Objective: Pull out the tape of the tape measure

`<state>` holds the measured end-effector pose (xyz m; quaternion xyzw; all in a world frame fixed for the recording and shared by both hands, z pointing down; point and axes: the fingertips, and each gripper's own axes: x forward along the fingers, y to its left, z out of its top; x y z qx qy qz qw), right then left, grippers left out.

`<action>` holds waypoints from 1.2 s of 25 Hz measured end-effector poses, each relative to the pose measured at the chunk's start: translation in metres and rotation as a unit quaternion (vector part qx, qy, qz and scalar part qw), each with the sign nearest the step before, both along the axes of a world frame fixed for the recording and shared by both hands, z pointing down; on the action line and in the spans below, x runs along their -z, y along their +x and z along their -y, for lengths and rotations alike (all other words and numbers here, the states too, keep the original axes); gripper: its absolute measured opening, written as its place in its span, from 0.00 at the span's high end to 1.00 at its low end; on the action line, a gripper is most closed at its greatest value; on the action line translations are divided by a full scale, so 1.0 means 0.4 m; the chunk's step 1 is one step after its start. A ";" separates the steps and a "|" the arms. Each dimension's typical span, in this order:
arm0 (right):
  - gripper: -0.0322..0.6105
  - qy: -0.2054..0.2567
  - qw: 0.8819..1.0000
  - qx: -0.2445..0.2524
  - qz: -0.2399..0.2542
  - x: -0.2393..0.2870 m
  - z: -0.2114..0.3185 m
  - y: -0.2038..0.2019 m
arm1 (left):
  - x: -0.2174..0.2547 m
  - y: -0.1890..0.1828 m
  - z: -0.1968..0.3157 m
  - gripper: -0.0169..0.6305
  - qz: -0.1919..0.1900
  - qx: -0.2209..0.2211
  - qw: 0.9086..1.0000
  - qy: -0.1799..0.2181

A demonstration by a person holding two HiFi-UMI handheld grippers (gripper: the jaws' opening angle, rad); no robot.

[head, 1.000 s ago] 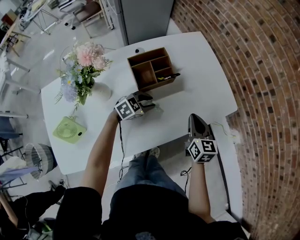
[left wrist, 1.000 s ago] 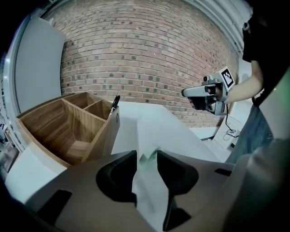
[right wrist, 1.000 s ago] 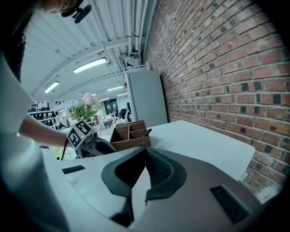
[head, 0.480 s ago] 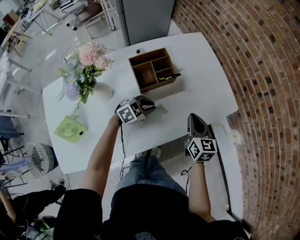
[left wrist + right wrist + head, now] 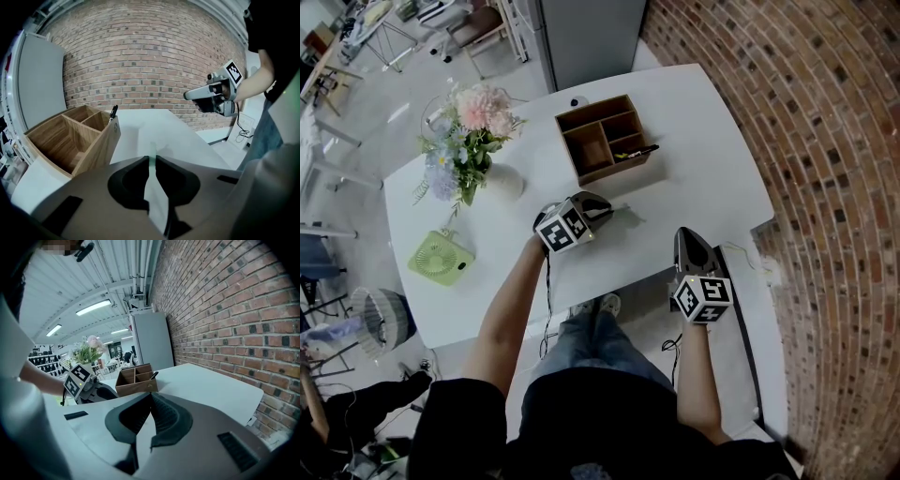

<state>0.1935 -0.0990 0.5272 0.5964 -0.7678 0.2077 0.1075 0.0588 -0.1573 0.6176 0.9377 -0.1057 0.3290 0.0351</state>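
Under the left tool [image 5: 151, 160] lies a big white bench [image 5: 703, 141], smooth and mostly bare. The room has a red brick wall [image 5: 825, 187] along one side. It also has a tall grey cabinet [image 5: 591, 33] past the bench and a pale floor [image 5: 642, 319].

Just ahead and to the left of the left tool stands a wooden box [image 5: 628, 170] with little rooms in it. A black pen [image 5: 113, 111] sticks up in one. Ahead and to the right of that tool, the bench is open all the way to its edge by the bricks. Behind that tool, well apart, are pink flowers [image 5: 473, 117] in a white vase [image 5: 502, 184] and a small green fan [image 5: 439, 260].

The left tool's jaws are closing. Only a thin slit is left, with a pale green sliver in it. I cannot tell if that is a thing or just the bench. I cannot make out the tape measure in any view.

The right tool [image 5: 151, 395] is closed with nothing in it. It hangs past the bench's near edge, well apart from the left tool.

Only the right gripper view shows the ceiling lamps [image 5: 93, 307]. Only the head view shows the fan.
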 end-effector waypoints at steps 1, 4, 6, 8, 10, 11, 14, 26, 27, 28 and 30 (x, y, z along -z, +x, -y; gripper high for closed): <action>0.95 0.000 1.000 0.000 0.000 0.000 -0.001 0.000 | 0.007 0.001 -0.001 0.89 -0.004 0.001 1.000 0.002; 0.95 0.002 1.000 0.004 -0.003 0.002 -0.003 -0.006 | 0.037 0.000 -0.010 0.89 -0.017 0.003 1.000 0.009; 0.95 0.002 1.000 0.013 -0.008 0.003 -0.005 -0.015 | 0.061 -0.001 -0.022 0.89 -0.027 0.003 1.000 0.013; 0.95 -0.001 1.000 0.025 -0.008 -0.001 -0.009 -0.028 | 0.090 -0.003 -0.036 0.89 -0.039 0.001 0.999 0.018; 0.95 -0.008 0.999 0.049 -0.007 -0.012 -0.014 -0.053 | 0.119 -0.004 -0.053 0.89 -0.048 -0.002 0.999 0.024; 0.95 -0.013 0.998 0.066 -0.006 -0.019 -0.017 -0.072 | 0.133 -0.005 -0.062 0.89 -0.051 -0.005 0.998 0.028; 0.90 -0.026 0.991 0.127 -0.011 -0.037 -0.024 -0.138 | 0.174 -0.007 -0.090 0.89 -0.060 -0.015 0.997 0.040; 0.88 -0.028 0.978 0.203 -0.042 -0.036 0.007 -0.259 | 0.256 -0.017 -0.151 0.89 -0.073 -0.029 0.995 0.062; 0.88 -0.026 0.978 0.204 -0.046 -0.034 0.007 -0.261 | 0.258 -0.019 -0.155 0.89 -0.072 -0.029 0.995 0.063; 0.90 -0.023 0.977 0.206 -0.052 -0.032 0.006 -0.263 | 0.259 -0.020 -0.158 0.89 -0.072 -0.030 0.995 0.064; 0.94 -0.018 0.976 0.209 -0.063 -0.030 0.001 -0.264 | 0.259 -0.024 -0.163 0.89 -0.070 -0.029 0.995 0.064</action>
